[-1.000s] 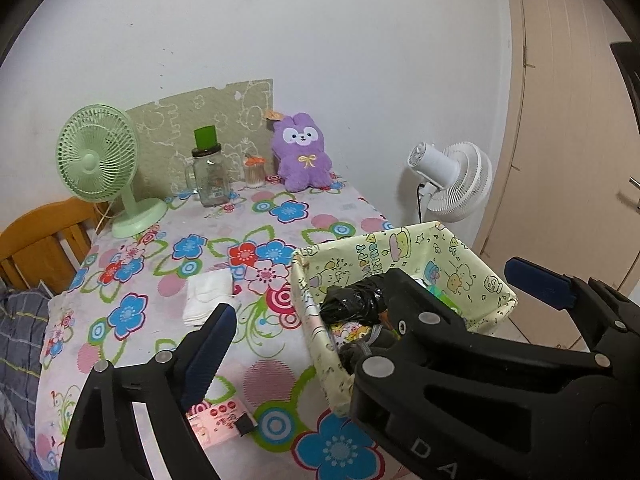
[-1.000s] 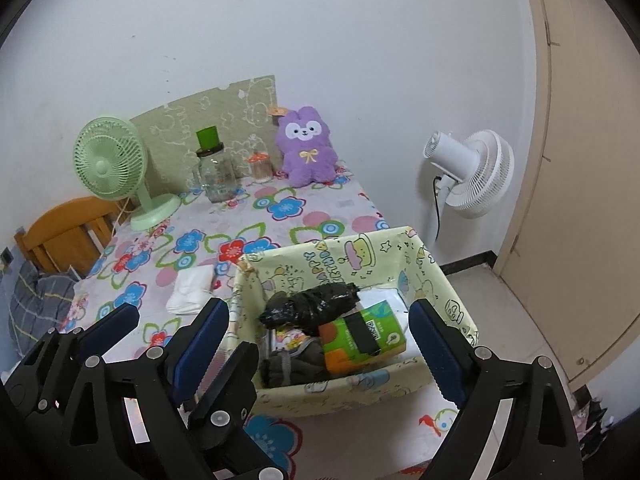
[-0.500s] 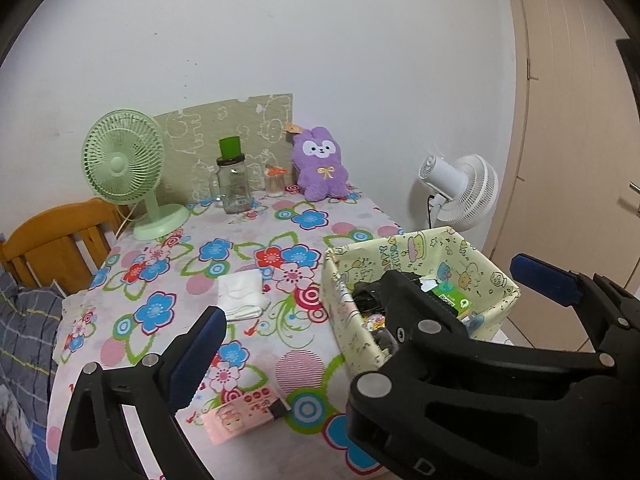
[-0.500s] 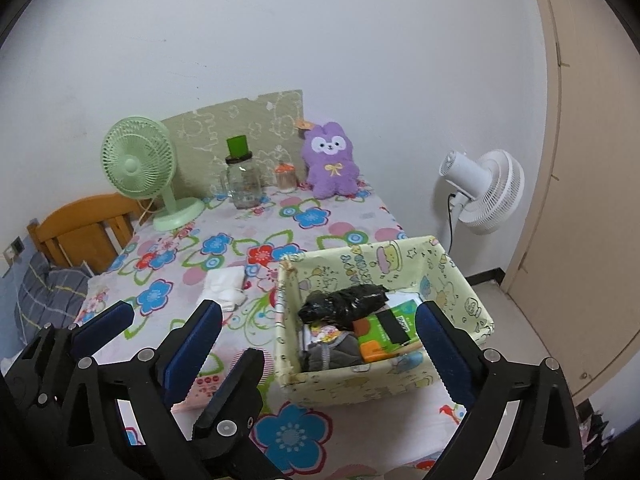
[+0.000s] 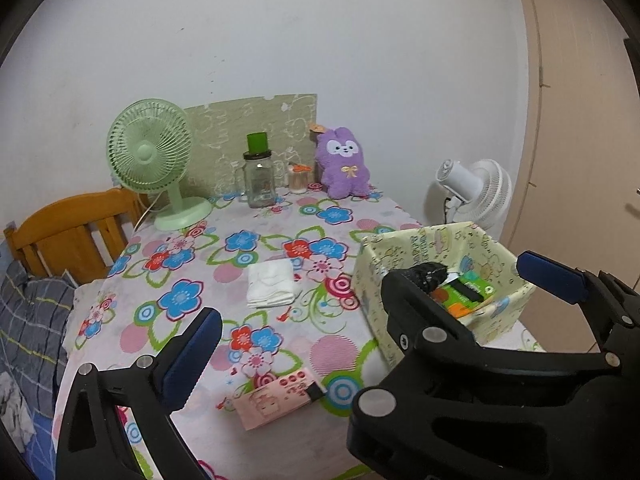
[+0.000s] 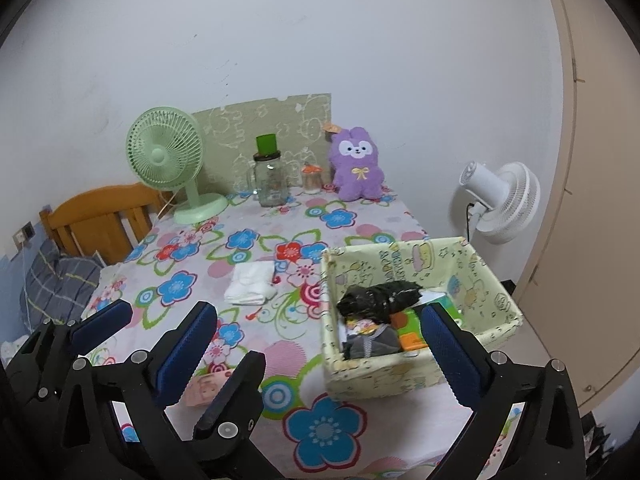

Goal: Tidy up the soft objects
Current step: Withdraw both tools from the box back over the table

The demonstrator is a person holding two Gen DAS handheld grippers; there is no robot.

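A pale yellow fabric basket (image 6: 472, 264) (image 5: 372, 280) stands at the table's right front. It holds a black bag (image 6: 380, 294), a green and orange pack (image 6: 410, 330) and a grey cloth (image 6: 370, 346). A folded white cloth (image 6: 250, 284) (image 5: 270, 284) lies mid-table. A pink packet (image 5: 276, 400) (image 6: 202, 388) lies near the front edge. A purple plush rabbit (image 6: 358, 164) (image 5: 344, 162) sits at the back. My left gripper (image 5: 368, 320) is open and empty above the front edge. My right gripper (image 6: 320, 352) is open and empty before the basket.
A green desk fan (image 6: 168, 160), a glass jar with a green cup on it (image 6: 270, 178) and a small jar (image 6: 312, 178) stand at the back. A white fan (image 6: 500, 200) stands right of the table, a wooden chair (image 6: 100, 216) left.
Both grippers have drawn back and up from the table, so the basket and cloth look farther away. Both stay open and empty.
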